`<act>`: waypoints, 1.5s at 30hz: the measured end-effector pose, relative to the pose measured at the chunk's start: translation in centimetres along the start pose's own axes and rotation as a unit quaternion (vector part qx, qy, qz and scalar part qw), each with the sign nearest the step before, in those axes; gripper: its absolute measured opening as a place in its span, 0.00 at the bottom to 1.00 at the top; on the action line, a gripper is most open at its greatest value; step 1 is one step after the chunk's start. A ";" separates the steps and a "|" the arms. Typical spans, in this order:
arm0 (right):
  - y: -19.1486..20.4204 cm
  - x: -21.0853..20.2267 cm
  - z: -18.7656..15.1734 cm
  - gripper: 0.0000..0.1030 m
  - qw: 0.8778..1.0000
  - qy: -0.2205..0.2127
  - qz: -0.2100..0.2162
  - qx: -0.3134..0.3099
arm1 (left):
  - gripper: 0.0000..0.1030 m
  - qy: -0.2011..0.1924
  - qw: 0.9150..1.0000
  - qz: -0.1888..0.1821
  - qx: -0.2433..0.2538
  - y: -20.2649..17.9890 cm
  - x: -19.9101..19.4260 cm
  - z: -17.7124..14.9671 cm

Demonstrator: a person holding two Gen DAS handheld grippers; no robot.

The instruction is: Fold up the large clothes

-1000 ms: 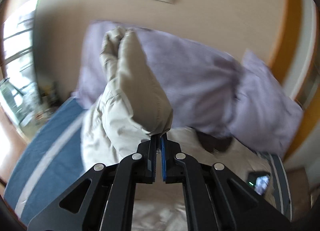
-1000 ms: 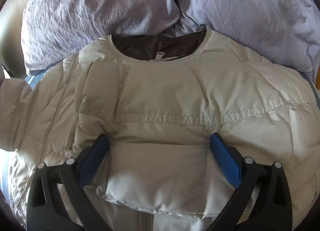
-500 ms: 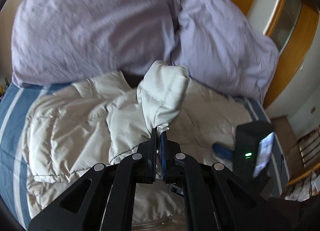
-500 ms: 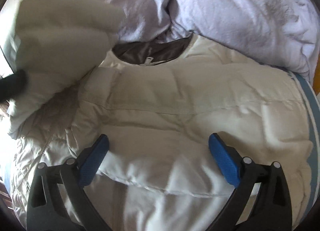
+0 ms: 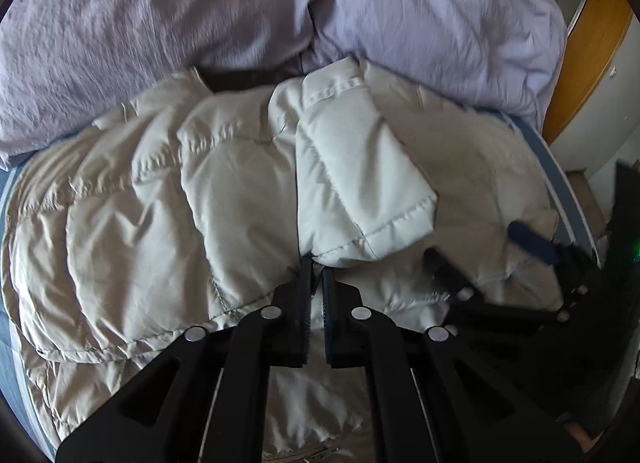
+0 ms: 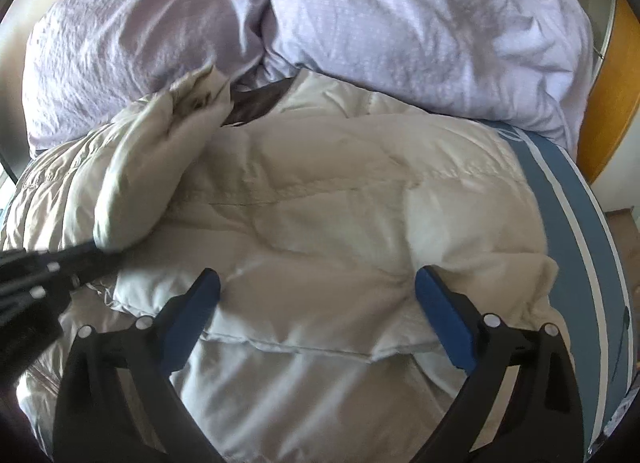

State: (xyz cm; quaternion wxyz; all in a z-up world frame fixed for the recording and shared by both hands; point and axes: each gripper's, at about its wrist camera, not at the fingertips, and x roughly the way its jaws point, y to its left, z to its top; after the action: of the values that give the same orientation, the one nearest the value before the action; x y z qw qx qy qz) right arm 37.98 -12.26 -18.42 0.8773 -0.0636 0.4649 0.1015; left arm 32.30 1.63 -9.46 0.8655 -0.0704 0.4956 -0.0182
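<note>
A cream quilted down jacket [image 5: 132, 203] lies spread on the bed, its dark collar toward the pillows; it also fills the right wrist view [image 6: 340, 215]. My left gripper [image 5: 315, 267] is shut on the cuff of the jacket's sleeve [image 5: 360, 183], which is laid across the jacket's chest. In the right wrist view the sleeve [image 6: 148, 179] and the left gripper [image 6: 90, 251] show at the left. My right gripper [image 6: 318, 295] is open, its blue pads resting on the jacket's body; it shows at the right of the left wrist view [image 5: 480, 259].
Two lilac pillows [image 6: 420, 23] [image 6: 140, 43] lean at the head of the bed behind the jacket. The blue bedsheet with a white stripe [image 6: 576, 223] shows at the right. A wooden door frame [image 5: 588, 43] stands at the far right.
My left gripper has carried the sleeve from up in the air down and across onto the jacket's chest. My right gripper stays open on the jacket.
</note>
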 end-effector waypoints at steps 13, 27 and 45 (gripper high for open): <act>-1.4 -2.7 1.5 0.76 0.999 -0.020 0.005 0.043 | 0.61 -0.032 0.999 0.007 0.015 1.4 -3.4 -2.2; 2.7 -1.3 4.1 0.49 0.988 0.026 0.131 0.077 | 0.61 -0.034 0.993 0.106 -0.033 9.2 -3.9 -2.1; 4.0 0.1 1.9 0.06 0.987 0.055 0.141 0.047 | 0.63 -0.029 0.991 0.120 -0.052 11.0 -2.2 -1.3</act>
State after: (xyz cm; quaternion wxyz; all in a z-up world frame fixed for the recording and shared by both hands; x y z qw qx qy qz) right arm 38.61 -7.93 -17.49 0.8293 0.0388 0.5209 0.1987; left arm 29.65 12.58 -9.70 0.8706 -0.0561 0.4755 0.1135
